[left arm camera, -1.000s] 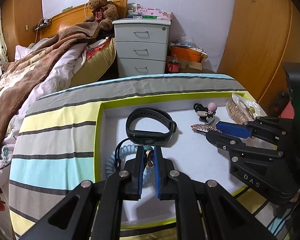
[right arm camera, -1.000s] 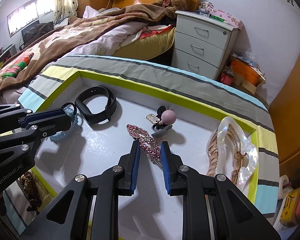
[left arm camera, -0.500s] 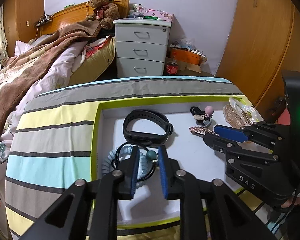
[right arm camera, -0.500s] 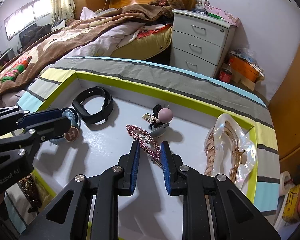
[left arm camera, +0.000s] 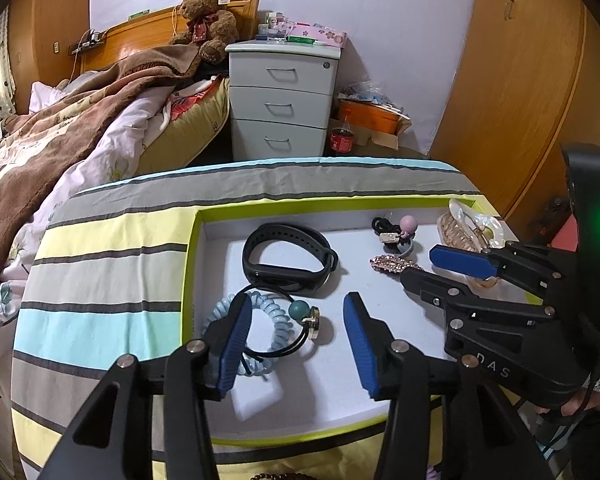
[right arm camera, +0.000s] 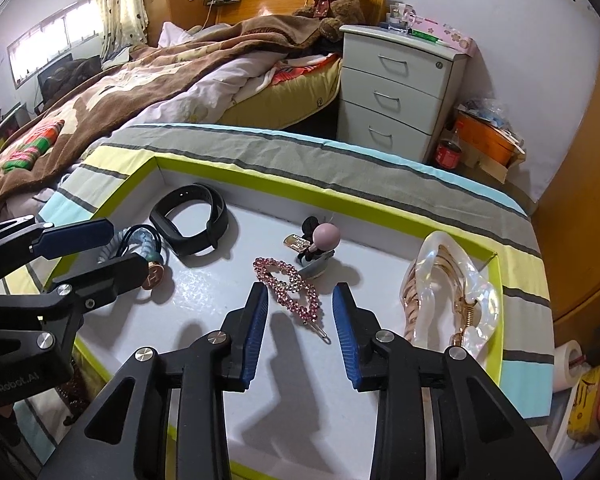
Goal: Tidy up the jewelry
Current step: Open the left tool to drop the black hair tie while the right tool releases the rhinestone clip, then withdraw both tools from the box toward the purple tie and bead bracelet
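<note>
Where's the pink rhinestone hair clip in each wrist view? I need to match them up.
Left wrist: pink rhinestone hair clip lies right of centre on the tray floor, beside the right gripper.
Right wrist: centre, just ahead of the open fingers.
Shared landmark: black wristband, left of the clip in both.

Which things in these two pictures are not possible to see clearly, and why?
- Dark beads: left wrist view, cut off by the bottom edge.
- Blue coil hair tie: right wrist view, partly hidden by the left claw.
- Gold tag: writing too small in both views.
</note>
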### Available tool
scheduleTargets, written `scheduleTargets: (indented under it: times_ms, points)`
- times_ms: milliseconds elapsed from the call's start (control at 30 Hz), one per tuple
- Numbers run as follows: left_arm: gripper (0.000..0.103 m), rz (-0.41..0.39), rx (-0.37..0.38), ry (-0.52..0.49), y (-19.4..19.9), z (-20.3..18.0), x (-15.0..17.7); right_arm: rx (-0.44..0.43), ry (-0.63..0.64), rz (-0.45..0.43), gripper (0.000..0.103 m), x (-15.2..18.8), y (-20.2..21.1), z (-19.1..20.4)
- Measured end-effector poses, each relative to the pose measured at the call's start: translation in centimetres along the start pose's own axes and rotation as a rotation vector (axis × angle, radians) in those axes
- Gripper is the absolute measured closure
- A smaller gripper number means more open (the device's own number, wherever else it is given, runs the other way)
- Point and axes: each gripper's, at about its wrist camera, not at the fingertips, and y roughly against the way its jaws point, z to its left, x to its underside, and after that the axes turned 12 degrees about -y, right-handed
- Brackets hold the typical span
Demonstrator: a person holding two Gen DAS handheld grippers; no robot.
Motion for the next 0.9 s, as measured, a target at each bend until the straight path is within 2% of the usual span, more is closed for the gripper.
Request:
scheduleTargets:
  times_ms: [433, 900]
  points:
    - [0.039, -0.036, -0.015, -0.003, 2.6, -0.6, 0.3, -0.012, -0.023, -0.04, 0.067, 0.5, 2.5, 0.1]
    - [0.029, -0.105, -0.03, 0.032, 8.3, -0.8, 2.6, -0.054, -0.066, -0.105, 0.065, 3.0, 7.4, 0.6]
